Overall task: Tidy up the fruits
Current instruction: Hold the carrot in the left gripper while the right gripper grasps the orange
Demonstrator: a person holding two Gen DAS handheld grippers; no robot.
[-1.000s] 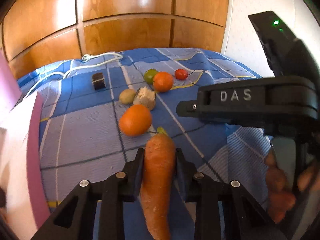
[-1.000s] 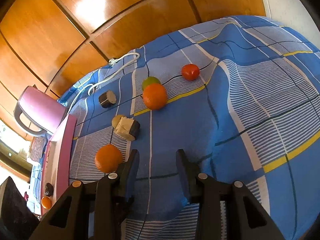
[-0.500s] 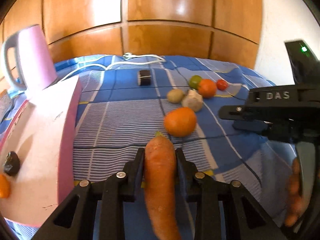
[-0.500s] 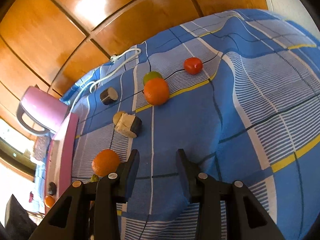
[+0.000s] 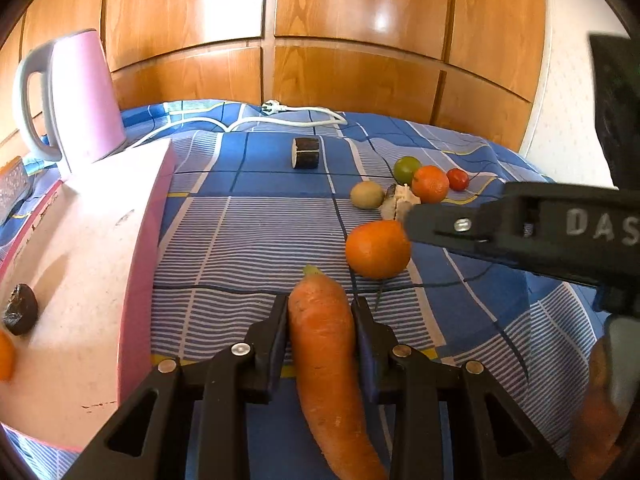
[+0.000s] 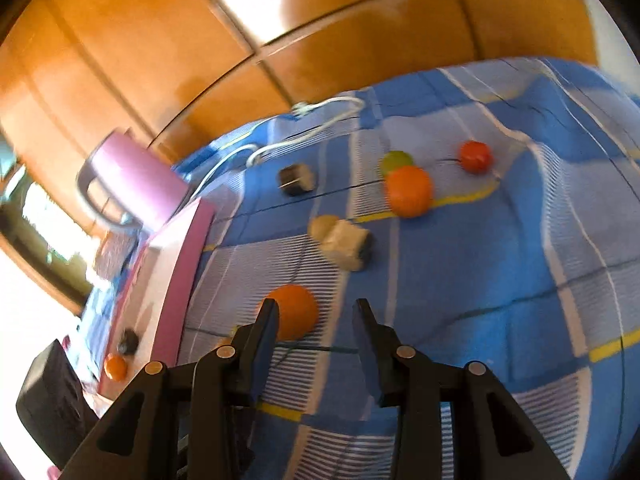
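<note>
My left gripper [image 5: 320, 320] is shut on a long orange carrot [image 5: 326, 356] and holds it above the blue checked cloth [image 5: 248, 232]. A large orange [image 5: 378, 249] lies just ahead of the carrot's tip. The pink tray [image 5: 80, 256] at the left holds a dark fruit [image 5: 20, 314] and a small orange [image 5: 5, 354]. My right gripper [image 6: 314, 320] is open and empty, above the cloth, with the large orange [image 6: 294, 312] beside its left finger. It also shows from the side in the left wrist view [image 5: 520, 228].
Farther back lie a kiwi [image 5: 367, 195], a pale chunk [image 5: 398, 202], a second orange [image 5: 430, 184], a green fruit [image 5: 407, 170], a red tomato [image 5: 457, 179] and a dark block [image 5: 306, 153]. A pink kettle [image 5: 76, 96] and white cable [image 5: 256, 118] sit at the back, before wooden panels.
My left gripper has swung left with the carrot, bringing the pink tray and kettle into view. My right gripper has moved toward the large orange; its view is now blurred.
</note>
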